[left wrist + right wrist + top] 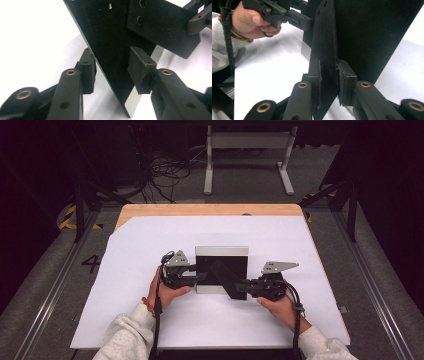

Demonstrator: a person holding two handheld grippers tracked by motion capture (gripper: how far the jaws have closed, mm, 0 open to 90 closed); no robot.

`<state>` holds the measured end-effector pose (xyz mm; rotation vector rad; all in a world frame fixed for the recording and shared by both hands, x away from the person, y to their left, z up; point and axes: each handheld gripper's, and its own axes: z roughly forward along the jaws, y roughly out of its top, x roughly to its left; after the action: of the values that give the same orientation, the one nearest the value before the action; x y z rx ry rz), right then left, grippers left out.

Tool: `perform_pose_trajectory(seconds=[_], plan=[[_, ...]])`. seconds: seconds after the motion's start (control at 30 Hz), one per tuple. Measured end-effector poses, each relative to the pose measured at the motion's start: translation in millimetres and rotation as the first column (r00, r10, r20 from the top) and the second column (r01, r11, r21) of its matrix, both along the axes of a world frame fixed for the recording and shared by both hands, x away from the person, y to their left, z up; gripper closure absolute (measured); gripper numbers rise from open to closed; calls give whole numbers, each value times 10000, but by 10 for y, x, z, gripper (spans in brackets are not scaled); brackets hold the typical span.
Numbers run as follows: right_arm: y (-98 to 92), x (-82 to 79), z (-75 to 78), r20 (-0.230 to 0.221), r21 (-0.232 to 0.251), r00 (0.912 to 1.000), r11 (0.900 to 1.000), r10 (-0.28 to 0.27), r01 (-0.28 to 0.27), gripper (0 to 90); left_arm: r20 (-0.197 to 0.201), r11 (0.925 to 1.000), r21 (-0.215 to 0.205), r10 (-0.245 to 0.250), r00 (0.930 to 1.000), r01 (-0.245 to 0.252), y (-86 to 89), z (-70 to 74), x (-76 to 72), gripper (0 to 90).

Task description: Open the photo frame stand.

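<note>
We see a person's two hands at a white sheet [150, 270] that covers a wooden table [210, 210], each hand holding a black two-jaw gripper. Near the middle of the sheet lies a black-backed picture frame [220, 265] with a silvery rim, its back facing up. From that back a black easel stand flap [231, 285] sticks out toward the near right corner.

The left gripper [199, 279] comes in from the frame's left edge. In the left gripper view its jaws straddle the edge of the picture frame [110, 45]: the right pad [140, 67] lies against the black back, the left pad [86, 67] sits at the underside just beside the edge. We cannot tell for certain whether both pads press on it, but the jaws stand narrowly about the frame's edge.

The right gripper [243, 285] reaches in from the right. In the right gripper view its pads [315, 75] are clamped flat on both faces of the easel stand flap [324, 50], which rises edge-on between them, with the frame's black back [372, 32] behind it. Farther off in that view we see the left hand [249, 22] with its gripper at the frame's other side.

A cable trails from each gripper toward the person's pale sleeves [127, 335].
</note>
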<state>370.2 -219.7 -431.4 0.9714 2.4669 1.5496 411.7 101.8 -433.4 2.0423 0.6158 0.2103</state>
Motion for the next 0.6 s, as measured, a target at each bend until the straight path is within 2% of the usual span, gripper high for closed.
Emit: perform_pose_trajectory(seconds=[0.07, 0.2, 0.37, 0.53, 0.6], plan=[[13, -4, 7, 155, -139, 9999, 9999, -63, 65, 768, 217, 10000, 50, 10, 9998, -11, 10, 26, -10, 619], [30, -9, -1, 205, -229, 9998, 9997, -28, 32, 776, 308, 10000, 22, 21, 9995, -22, 20, 51, -35, 625], [38, -26, -9, 303, -405, 9995, 9991, 93, -81, 780, 572, 9999, 78, -130, 9983, 125, 35, 78, -69, 638], [41, -47, -19, 361, -546, 9992, 9984, 167, -147, 785, 598, 9993, 22, -370, 9975, 370, 51, 86, -116, 632], [42, -59, -23, 331, -593, 9992, 9980, 221, -201, 788, 754, 9989, 118, -458, 9961, 451, 52, 91, -147, 628]])
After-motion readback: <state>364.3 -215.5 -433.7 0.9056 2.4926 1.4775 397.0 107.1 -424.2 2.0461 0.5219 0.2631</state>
